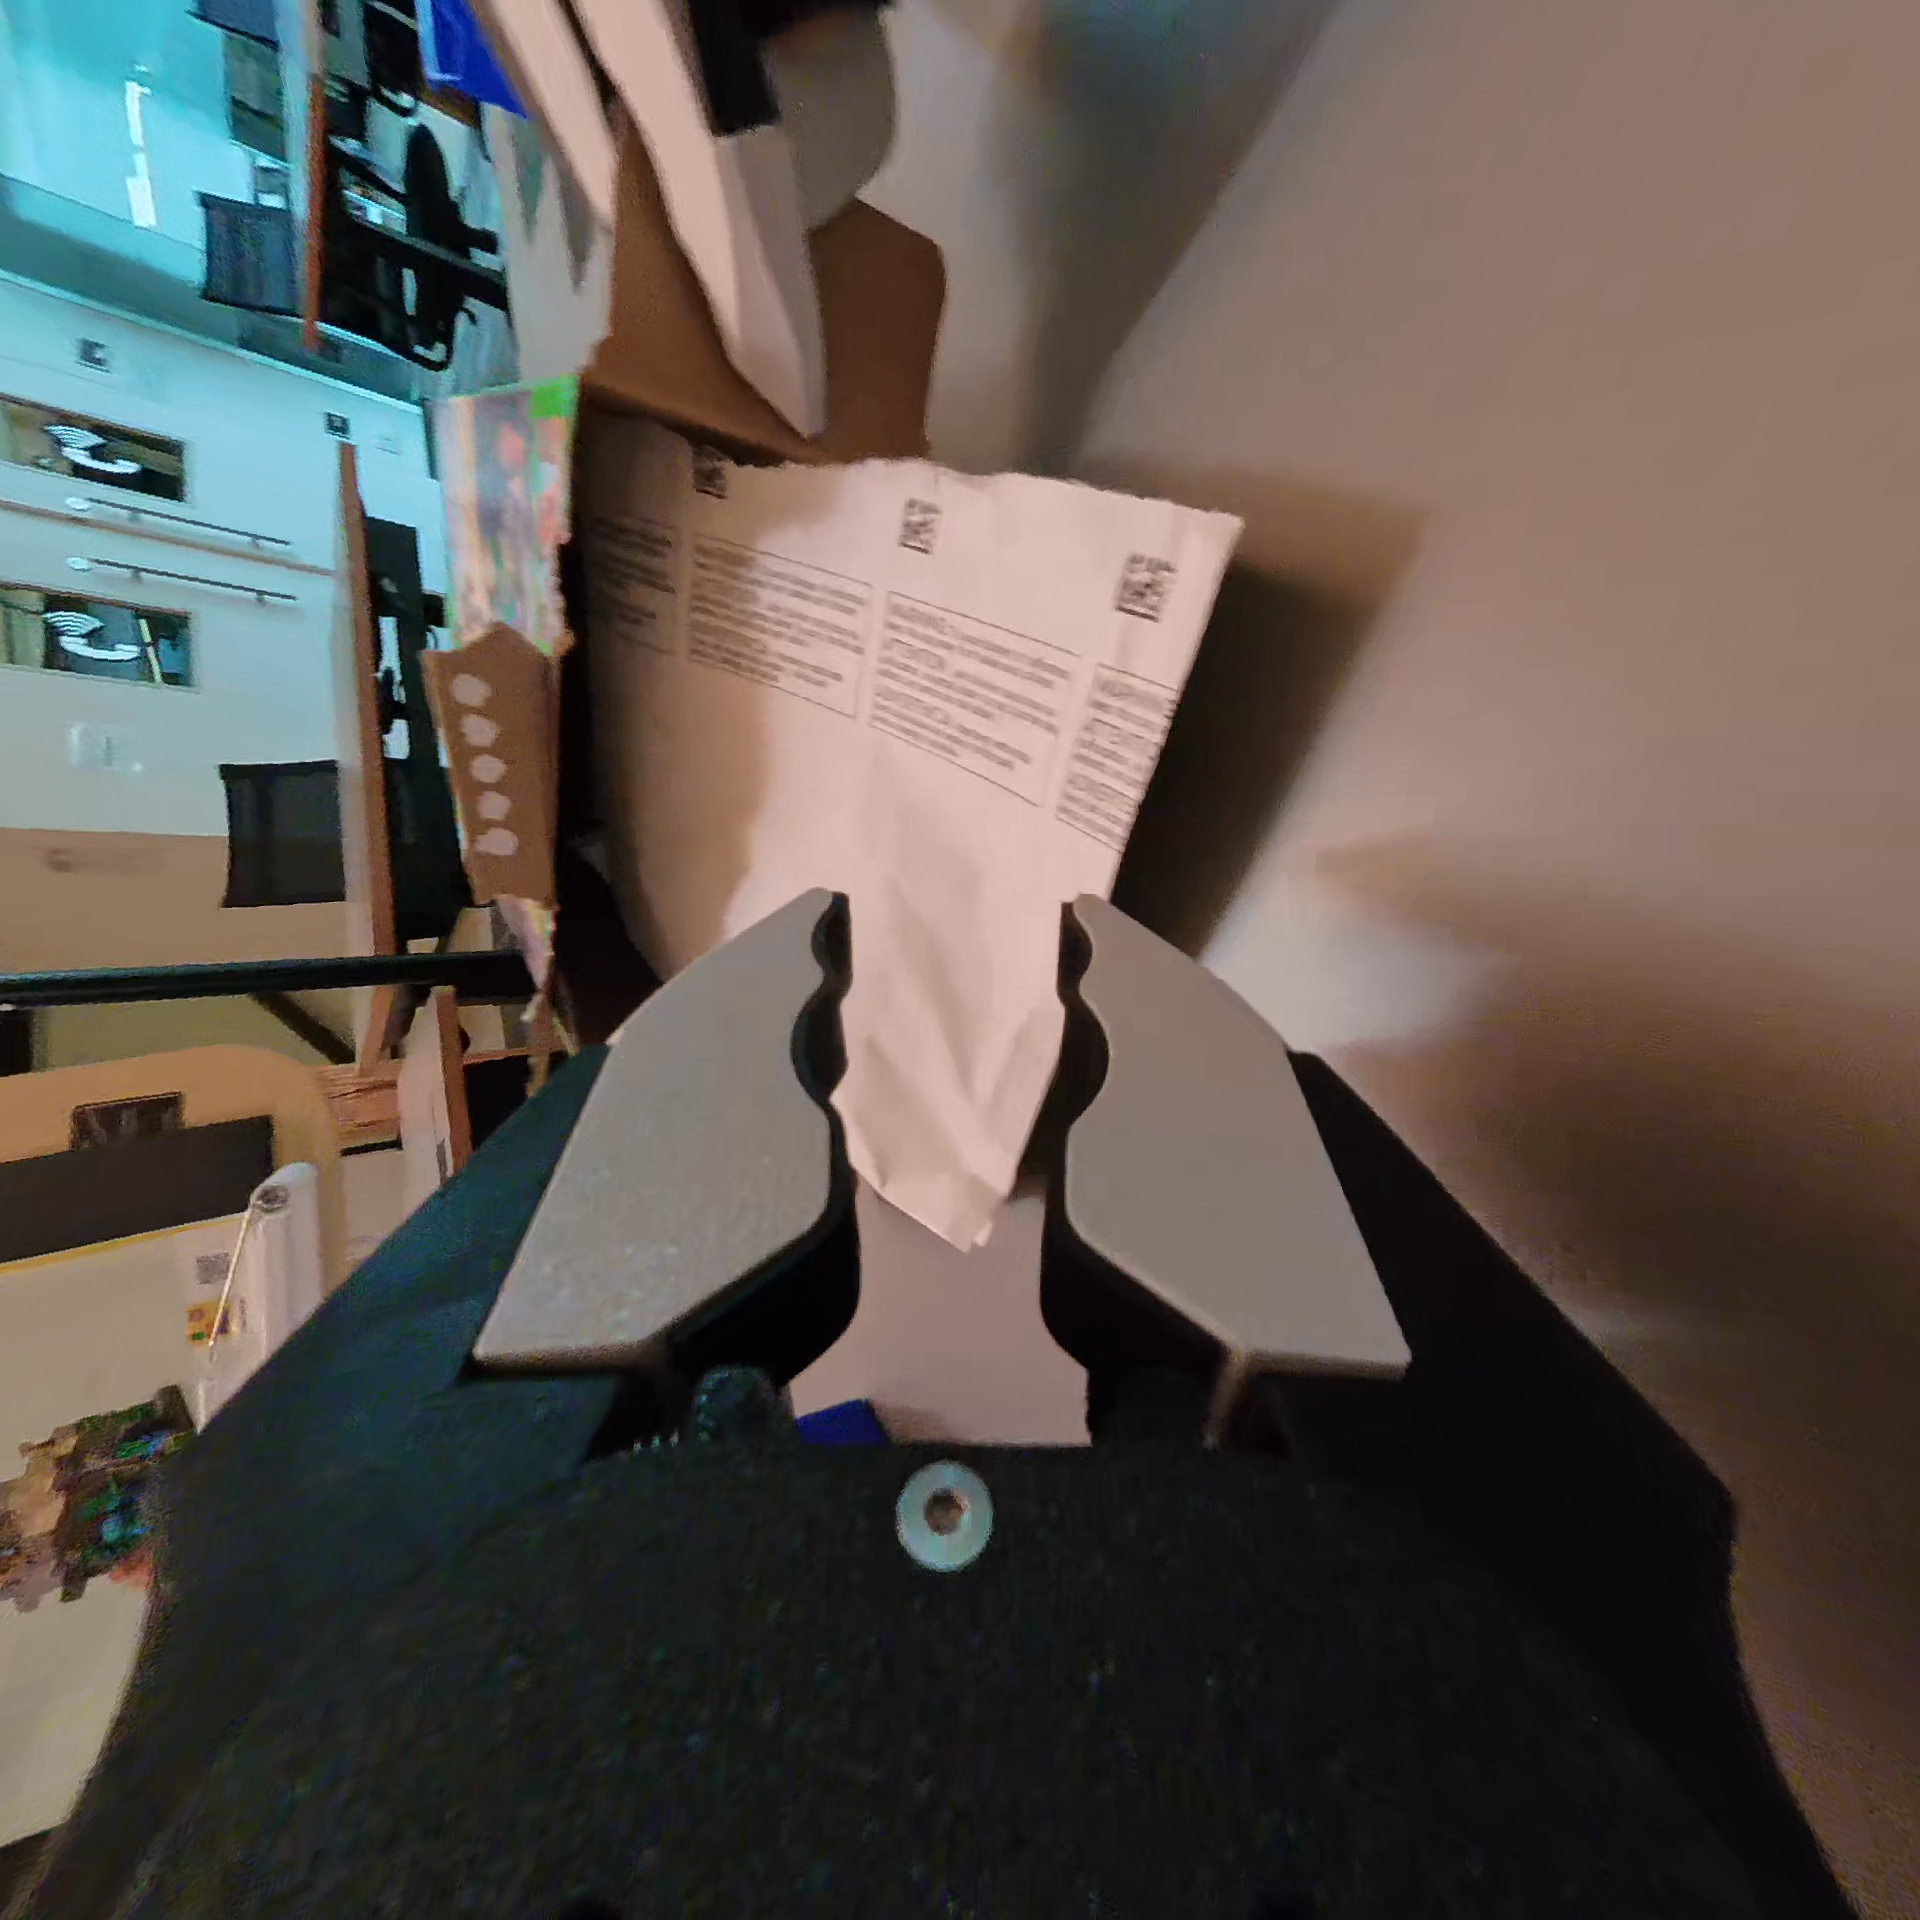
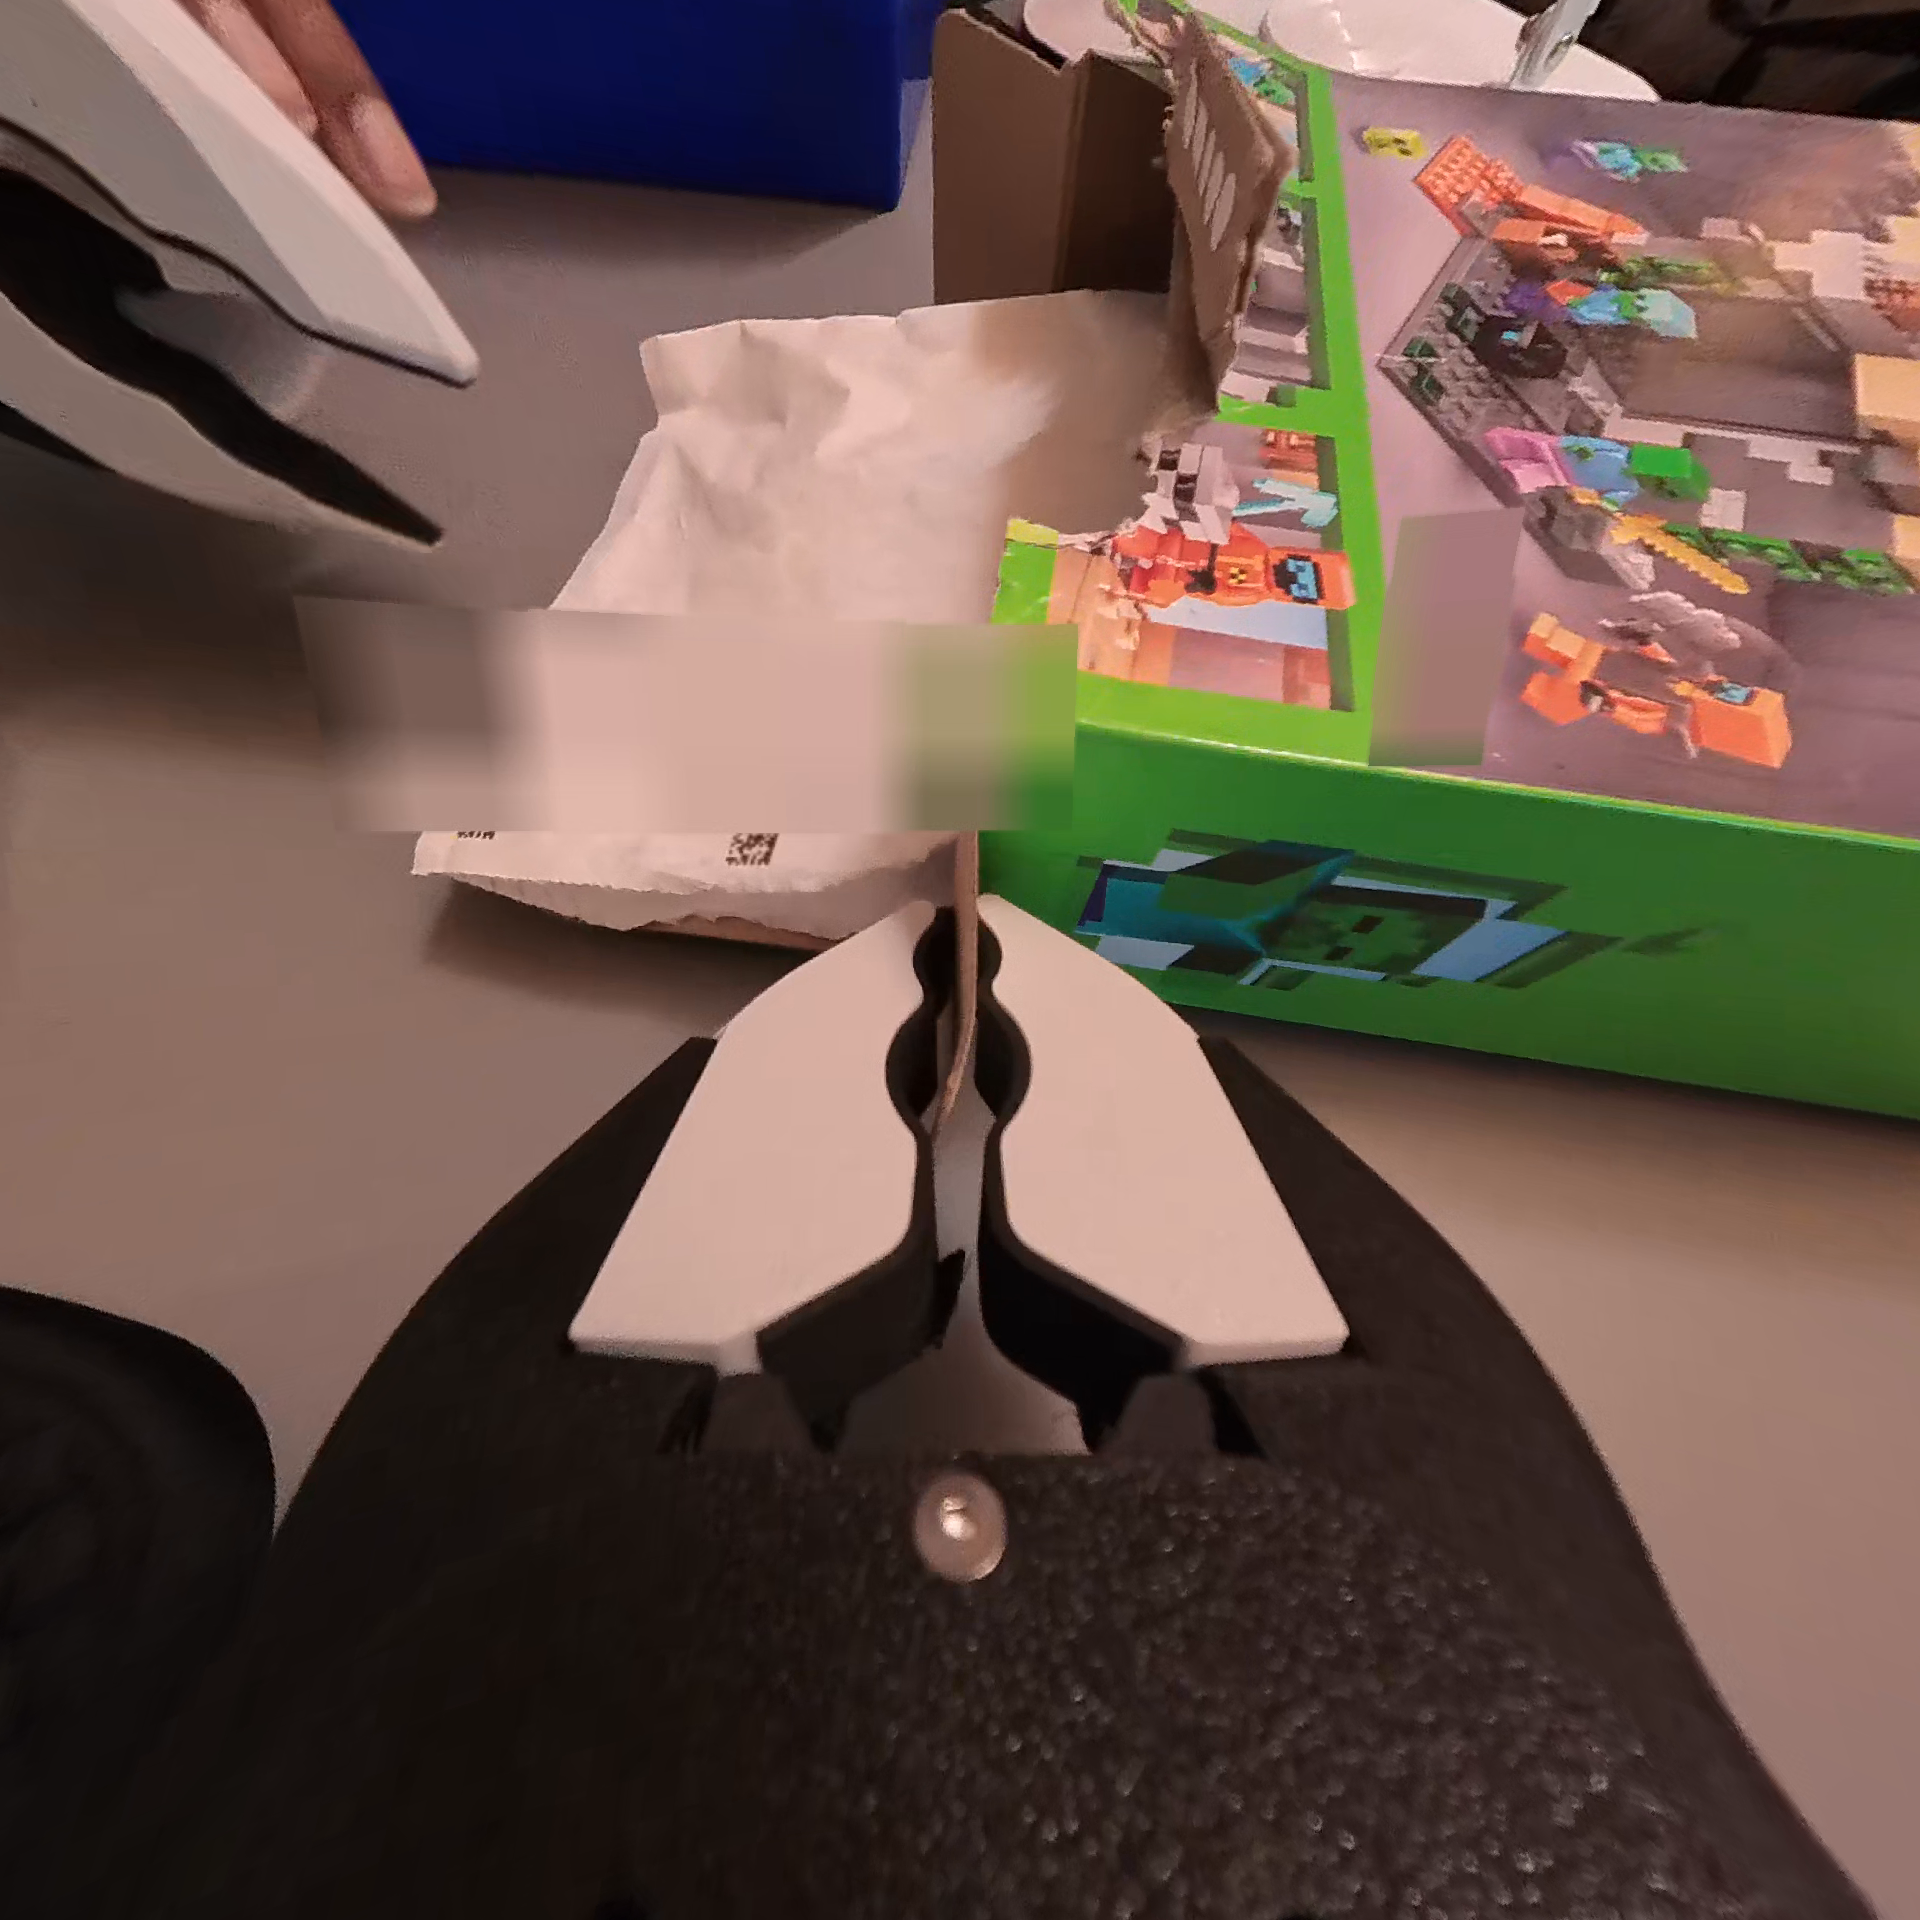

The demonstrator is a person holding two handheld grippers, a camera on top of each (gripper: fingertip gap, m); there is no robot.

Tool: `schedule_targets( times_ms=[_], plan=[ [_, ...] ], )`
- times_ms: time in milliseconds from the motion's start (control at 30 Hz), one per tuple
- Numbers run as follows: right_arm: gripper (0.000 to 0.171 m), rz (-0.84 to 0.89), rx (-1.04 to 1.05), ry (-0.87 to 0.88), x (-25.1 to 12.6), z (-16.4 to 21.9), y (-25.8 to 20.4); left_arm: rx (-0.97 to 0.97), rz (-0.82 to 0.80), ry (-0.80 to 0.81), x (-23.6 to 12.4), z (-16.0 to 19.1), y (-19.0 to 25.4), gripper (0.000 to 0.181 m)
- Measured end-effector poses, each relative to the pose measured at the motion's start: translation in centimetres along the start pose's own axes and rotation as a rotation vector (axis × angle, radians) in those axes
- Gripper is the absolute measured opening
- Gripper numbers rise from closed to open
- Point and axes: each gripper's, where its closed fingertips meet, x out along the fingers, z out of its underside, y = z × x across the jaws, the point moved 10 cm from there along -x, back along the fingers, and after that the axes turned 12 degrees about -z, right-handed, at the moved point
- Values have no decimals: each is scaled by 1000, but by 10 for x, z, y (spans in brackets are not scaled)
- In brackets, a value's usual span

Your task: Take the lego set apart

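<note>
The green lego box (image 2: 1455,790) lies on the grey table (image 2: 208,1039) with its left end open. A white paper bag (image 2: 821,468) lies half out of that end, resting on a brown cardboard flap (image 2: 964,987). My right gripper (image 2: 961,925) is shut on the edge of this flap. My left gripper (image 2: 447,447) hovers at the far left, jaws apart, just short of the bag's crumpled end. In the left wrist view the bag (image 1: 935,727) fills the gap of the left gripper (image 1: 951,914), lying beyond the fingers, which do not press on it.
A torn cardboard strip with punched holes (image 2: 1216,197) sticks up from the box's top edge. A blue bin (image 2: 644,94) stands behind the table. A person's hand (image 2: 353,114) holds the left gripper. The left wrist view is tilted sideways and blurred. Spacing between my two grippers at the tips: around 15 cm.
</note>
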Motion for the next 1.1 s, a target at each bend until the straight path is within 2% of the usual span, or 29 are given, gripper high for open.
schedule_targets(
  times_ms=[67, 267, 500, 633, 733, 833, 1000, 1100],
  plan=[
    [1, -10, -8, -7, 0, -3, 0, 36, -5, -24, 3, 2, 11, 39],
    [1, -31, -20, -33, -1, -11, -2, 114, -88, -63, 28, 8, 20, 22],
    [1, -58, -10, -29, -10, -16, 1, 66, -52, -7, -2, 0, 17, 31],
    [1, -75, -22, -26, -7, -16, 0, 79, -62, -65, 7, 9, 29, 34],
    [1, -79, -31, -33, -4, -16, -3, 113, -106, -68, 17, 12, 33, 20],
    [1, -83, -46, -51, -2, -14, -4, 100, -79, -51, 14, 9, 28, 4],
    [1, -131, -113, -104, 1, -12, -8, 65, -4, -46, 6, 2, 16, 2],
    [1, -172, -148, -125, 2, -11, -12, 23, -58, -29, -3, -7, 1, 2]
  ],
)
